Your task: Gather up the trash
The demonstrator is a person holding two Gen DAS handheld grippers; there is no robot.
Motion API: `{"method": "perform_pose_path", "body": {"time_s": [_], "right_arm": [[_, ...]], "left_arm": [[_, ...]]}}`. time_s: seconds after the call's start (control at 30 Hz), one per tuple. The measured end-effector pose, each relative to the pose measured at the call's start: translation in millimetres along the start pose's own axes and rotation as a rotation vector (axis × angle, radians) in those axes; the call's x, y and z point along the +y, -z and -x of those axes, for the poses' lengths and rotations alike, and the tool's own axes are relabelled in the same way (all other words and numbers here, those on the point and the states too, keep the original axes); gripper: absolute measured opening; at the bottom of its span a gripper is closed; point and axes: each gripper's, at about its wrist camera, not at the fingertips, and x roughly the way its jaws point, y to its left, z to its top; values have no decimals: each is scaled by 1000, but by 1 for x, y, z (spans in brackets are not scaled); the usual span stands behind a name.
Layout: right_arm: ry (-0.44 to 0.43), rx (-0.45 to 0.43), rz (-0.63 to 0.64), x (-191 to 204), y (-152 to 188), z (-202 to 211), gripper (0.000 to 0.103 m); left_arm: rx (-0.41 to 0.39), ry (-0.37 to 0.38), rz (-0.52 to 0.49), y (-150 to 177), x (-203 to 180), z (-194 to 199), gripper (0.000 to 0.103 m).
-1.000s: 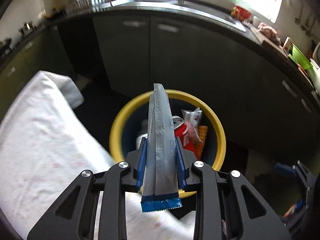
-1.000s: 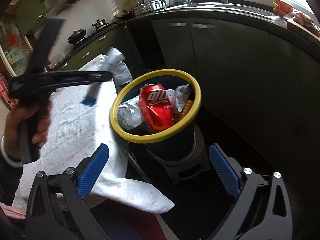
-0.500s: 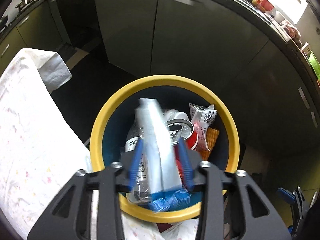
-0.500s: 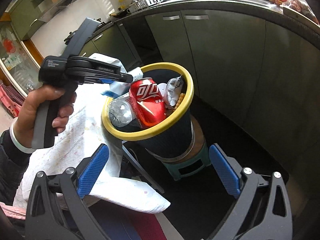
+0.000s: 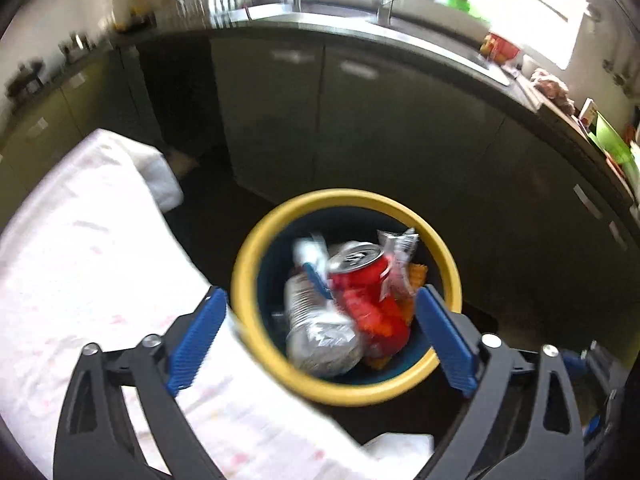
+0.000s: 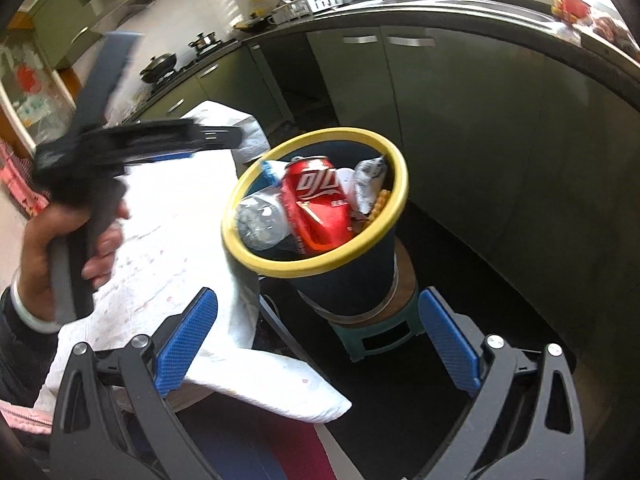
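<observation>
A dark bin with a yellow rim (image 5: 444, 264) (image 6: 396, 208) stands on a green stool (image 6: 380, 334) beside the table. In it lie a red can (image 5: 370, 292) (image 6: 320, 202), a crushed clear bottle (image 5: 316, 324) (image 6: 260, 220), a silver snack bag (image 5: 398, 254) (image 6: 368, 184) and a silver-blue wrapper (image 5: 312, 258) (image 6: 268, 170). My left gripper (image 5: 320, 330) is open and empty above the bin's near rim; in the right wrist view it shows blurred at the left (image 6: 216, 138). My right gripper (image 6: 316, 346) is open and empty, lower and nearer than the bin.
A table with a white patterned cloth (image 5: 80, 248) (image 6: 172, 240) lies left of the bin. Dark green kitchen cabinets (image 5: 360, 120) (image 6: 460, 128) curve behind, with a sink and dishes on the counter. The floor around the stool is dark.
My left gripper has opened and let the silver-blue wrapper drop into the bin, then pulled back and up. The right gripper stays open and has barely moved.
</observation>
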Motion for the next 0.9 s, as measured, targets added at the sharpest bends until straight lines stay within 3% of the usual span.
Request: {"method": "perform_pose_path", "body": {"time_s": [0.13, 0.27, 0.43, 0.7, 0.9], "right_arm": [[-15, 0, 47, 22, 1, 0, 96], [-25, -4, 121, 53, 3, -1, 96], [-18, -46, 204, 94, 5, 7, 96], [6, -153, 307, 148, 9, 43, 96], [17, -239, 353, 176, 10, 73, 96]], "left_arm": [[-135, -78, 11, 40, 21, 66, 98], [-217, -130, 102, 88, 54, 130, 98], [-335, -247, 223, 154, 97, 208, 98], [-357, -444, 284, 233, 126, 290, 98], [-435, -475, 380, 273, 134, 340, 98]]}}
